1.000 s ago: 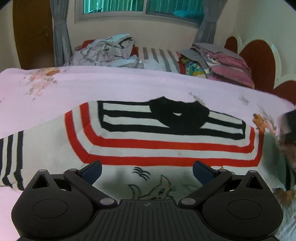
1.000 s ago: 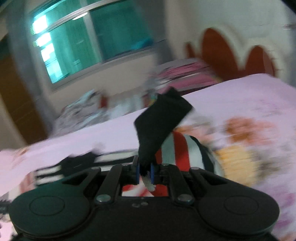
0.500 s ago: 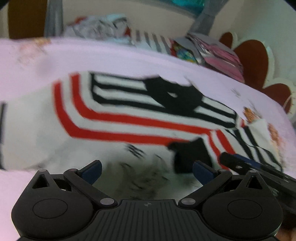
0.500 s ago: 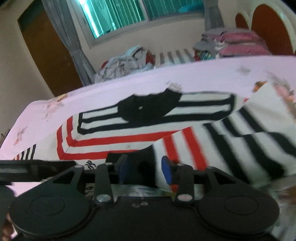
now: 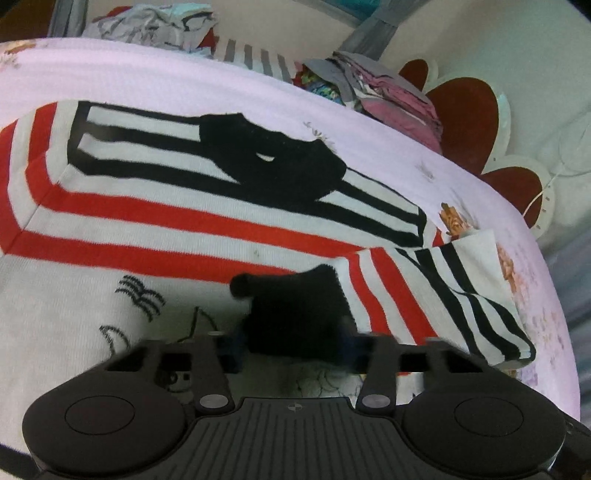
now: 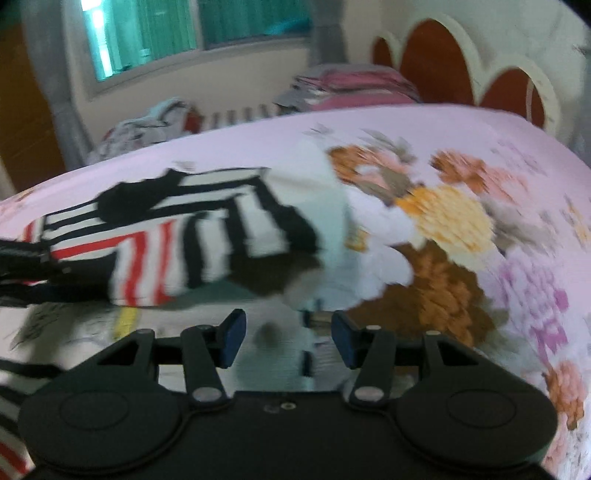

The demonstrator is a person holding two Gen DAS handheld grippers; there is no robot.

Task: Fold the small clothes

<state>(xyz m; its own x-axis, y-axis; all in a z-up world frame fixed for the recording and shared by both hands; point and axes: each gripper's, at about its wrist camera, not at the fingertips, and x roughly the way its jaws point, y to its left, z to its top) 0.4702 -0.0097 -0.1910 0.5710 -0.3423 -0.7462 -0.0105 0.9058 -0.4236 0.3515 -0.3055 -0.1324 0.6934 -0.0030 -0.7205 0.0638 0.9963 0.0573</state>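
Note:
A white sweater [image 5: 184, 229] with red and black stripes lies flat on the pink bedsheet [image 5: 147, 74]. Its striped sleeve [image 5: 424, 295] is folded across the body. The sleeve's black cuff [image 5: 295, 314] fills the gap between the blue pads of my left gripper [image 5: 291, 347], whose jaws are closing on it. In the blurred right wrist view, my right gripper [image 6: 288, 339] hovers over the flowered sheet [image 6: 480, 184] to the right of the sweater [image 6: 221, 236]. Its jaws are opening and nothing is between them. The left gripper's black frame [image 6: 22, 266] shows at that view's left edge.
A loose heap of clothes [image 5: 147, 26] lies at the bed's far side. A folded stack [image 5: 388, 92] sits by the red scalloped headboard [image 5: 465, 110]. A window [image 6: 221, 33] is behind the bed.
My right gripper brought the sleeve over the sweater's body, let go of the black cuff and drew off to the right. My left gripper came down and closed around the cuff.

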